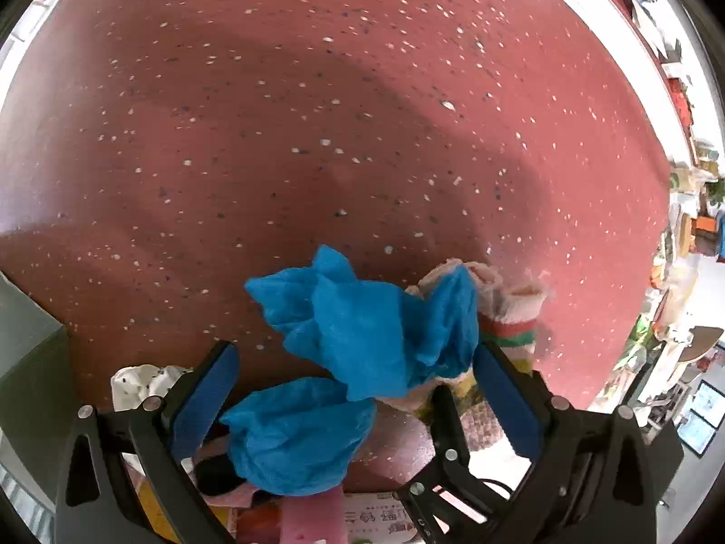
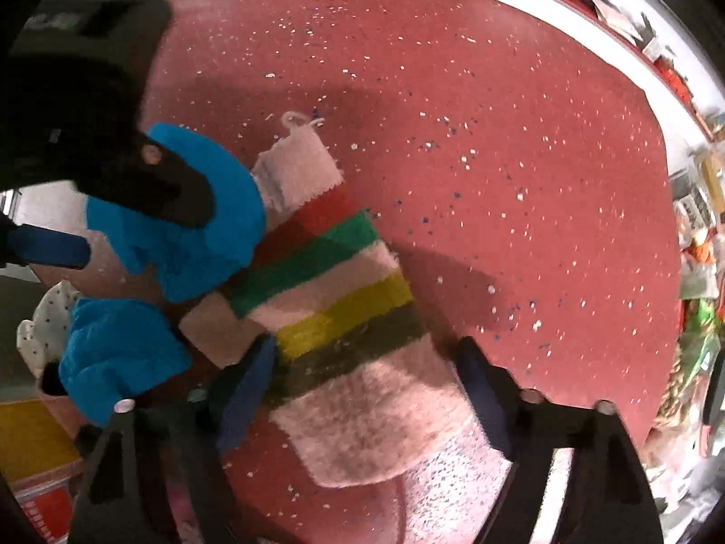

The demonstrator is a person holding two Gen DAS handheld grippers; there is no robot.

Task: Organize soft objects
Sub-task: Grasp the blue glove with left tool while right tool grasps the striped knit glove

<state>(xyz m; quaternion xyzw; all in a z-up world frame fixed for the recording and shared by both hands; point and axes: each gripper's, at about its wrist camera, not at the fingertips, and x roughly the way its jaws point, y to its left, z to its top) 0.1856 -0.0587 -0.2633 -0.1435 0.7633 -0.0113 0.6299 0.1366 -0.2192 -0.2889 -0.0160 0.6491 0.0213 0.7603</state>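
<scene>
- Left wrist view: we look down on a red speckled table, and our landmark is the striped sock, of which only a pink end and red and green bands show here.
- Two blue cloth pieces lie on the table. The upper blue cloth overlaps the sock's left side; the lower blue cloth sits nearer the camera, lower left of the sock.
- The left gripper stands with its jaws wide, one blue pad on each side of the blue cloths; no pad presses on either. Its right finger comes just beside the sock's striped part.
- A white dotted cloth peeks out far left of the sock, behind the left finger.
- Right wrist view: the sock lies flat on the table, banded pink, red, green, pink, yellow, dark olive and pink again.
- The right gripper straddles the sock's dark and pink end, jaws part-way open. The left pad is touching or just beside the sock's edge; the right pad stands apart from it. We cannot see a firm pinch.
- The left gripper's black finger lies over the upper blue cloth, left of the sock; the lower blue cloth lies below it.
</scene>
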